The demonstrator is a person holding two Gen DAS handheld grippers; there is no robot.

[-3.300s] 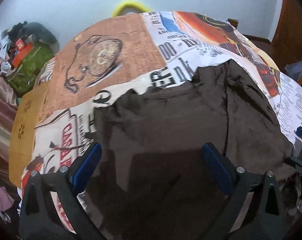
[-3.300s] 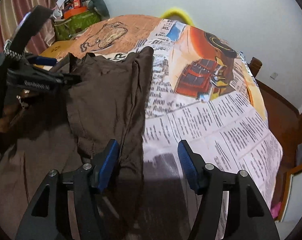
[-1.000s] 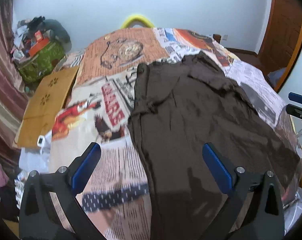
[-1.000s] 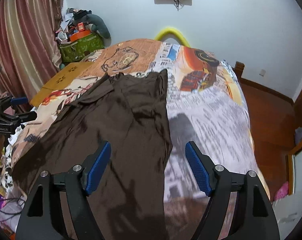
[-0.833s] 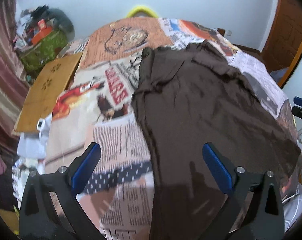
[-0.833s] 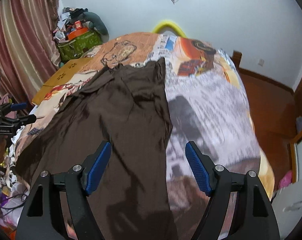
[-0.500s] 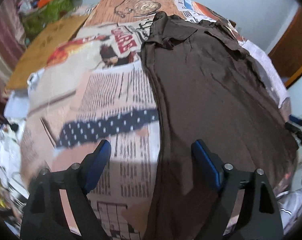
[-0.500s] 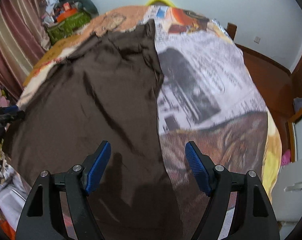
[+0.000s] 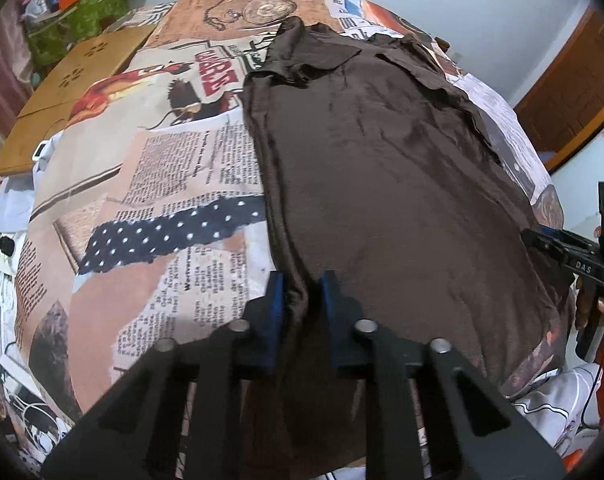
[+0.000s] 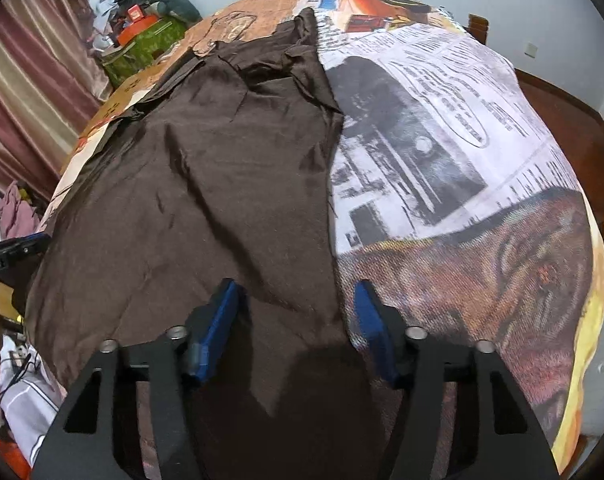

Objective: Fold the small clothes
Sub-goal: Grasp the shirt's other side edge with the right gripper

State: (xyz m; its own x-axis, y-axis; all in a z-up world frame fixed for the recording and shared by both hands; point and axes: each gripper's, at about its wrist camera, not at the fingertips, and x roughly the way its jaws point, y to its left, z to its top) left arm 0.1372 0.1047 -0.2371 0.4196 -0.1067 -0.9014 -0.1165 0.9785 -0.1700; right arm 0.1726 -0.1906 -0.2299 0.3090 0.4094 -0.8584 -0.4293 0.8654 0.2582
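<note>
Newsprint-patterned bedding covers the work surface; a brown garment lies spread flat on it, collar end far from the cameras. At the garment's near left edge, the left gripper is closing, its blue pads pinching a fold of the hem. At the near right edge, the right gripper is closing too, fabric between its jaws but not yet pressed. Current step: securing both near corners. Next move likely requires both grips firm, then lifting the hem evenly toward the collar.
</note>
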